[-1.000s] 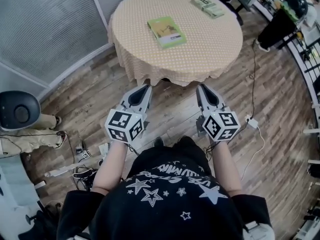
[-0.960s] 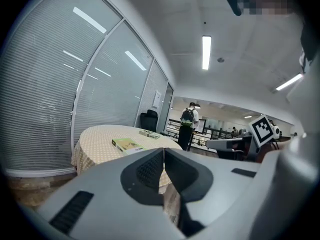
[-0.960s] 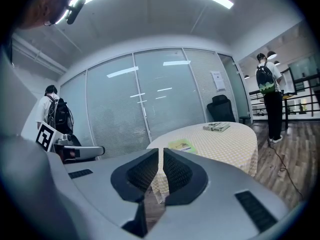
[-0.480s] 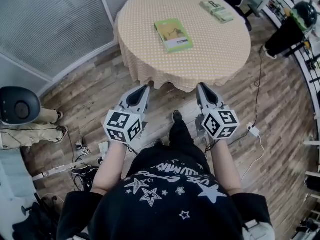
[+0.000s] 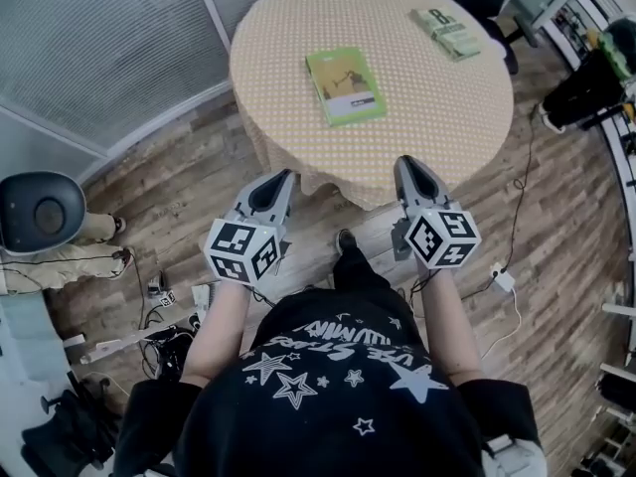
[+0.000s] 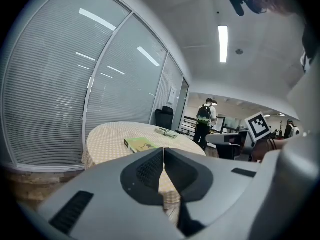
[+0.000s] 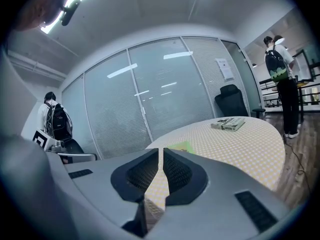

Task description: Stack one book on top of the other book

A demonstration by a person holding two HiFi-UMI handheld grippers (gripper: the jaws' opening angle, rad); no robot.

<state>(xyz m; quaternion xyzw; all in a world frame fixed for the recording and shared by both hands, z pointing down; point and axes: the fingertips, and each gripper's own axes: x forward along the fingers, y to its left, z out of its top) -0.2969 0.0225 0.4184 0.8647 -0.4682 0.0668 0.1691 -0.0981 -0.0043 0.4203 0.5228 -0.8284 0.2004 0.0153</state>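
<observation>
Both books lie flat on the round table (image 5: 288, 28): the green book (image 5: 345, 85) near the table's middle, a little toward your side, and the second book (image 5: 446, 34) well apart from it by the table's far right rim. They look like thin paperbacks, so expect them to be light and fairly stiff but to bend if you pinch only a corner, and the glossy covers may slip. With each one flush on the tablecloth there is no lip to get under. Judge it best to work one jaw beneath a long edge and clamp near the spine, without dragging the cloth. Your left gripper (image 5: 285, 175) and right gripper (image 5: 405, 163) hang just off the table's near edge, over the floor, both pointing at the table. Each has its jaws closed together with nothing between them, touching neither book.
</observation>
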